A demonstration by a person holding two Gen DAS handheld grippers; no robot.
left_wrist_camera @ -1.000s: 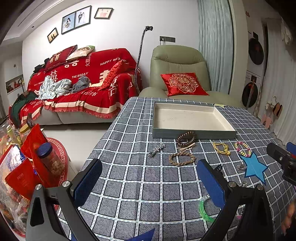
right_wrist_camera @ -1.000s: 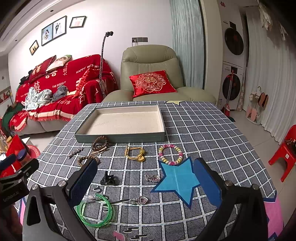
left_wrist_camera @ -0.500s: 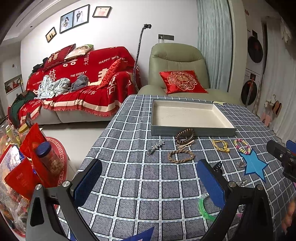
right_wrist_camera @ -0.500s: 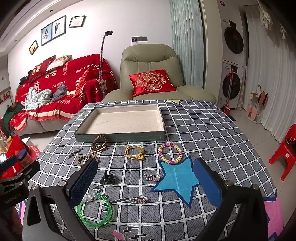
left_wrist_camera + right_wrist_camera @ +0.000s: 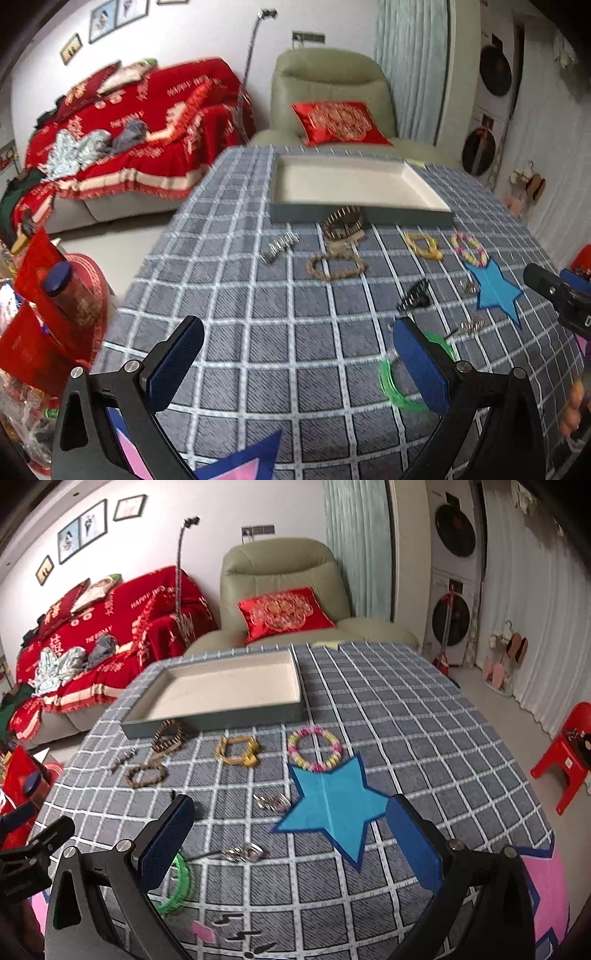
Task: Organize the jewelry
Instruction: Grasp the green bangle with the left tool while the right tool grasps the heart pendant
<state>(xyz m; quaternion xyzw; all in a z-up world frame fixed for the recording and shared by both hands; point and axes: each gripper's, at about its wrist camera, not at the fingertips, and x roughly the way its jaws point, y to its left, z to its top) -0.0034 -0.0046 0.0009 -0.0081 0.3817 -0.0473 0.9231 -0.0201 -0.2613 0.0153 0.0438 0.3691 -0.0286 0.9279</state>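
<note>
An empty grey tray with a cream inside [image 5: 288, 216] [image 5: 221, 722] sits at the table's far side. In front of it lie a dark bead bracelet [image 5: 341, 221], a brown braided bracelet [image 5: 336, 264], a silver hair clip [image 5: 279, 248], a yellow bracelet [image 5: 238, 751], a pink-and-yellow bead bracelet [image 5: 314, 746], a black claw clip [image 5: 415, 295], silver pieces [image 5: 271, 800] [image 5: 243, 852] and a green bangle [image 5: 391, 384] [image 5: 181, 882]. My left gripper [image 5: 295, 363] is open and empty above the near table. My right gripper [image 5: 288, 843] is open and empty, over the silver pieces.
A blue paper star [image 5: 332, 805] lies on the checked tablecloth [image 5: 258, 332]. Pink and blue paper shapes lie at the near edge [image 5: 543, 890]. A green armchair [image 5: 284, 579] and red sofa [image 5: 129, 122] stand beyond the table. A snack basket [image 5: 44, 314] stands left of it.
Both grippers have moved forward and lower over the table, so the jewelry looks nearer. Both stay open and empty. Nothing on the table has moved.
</note>
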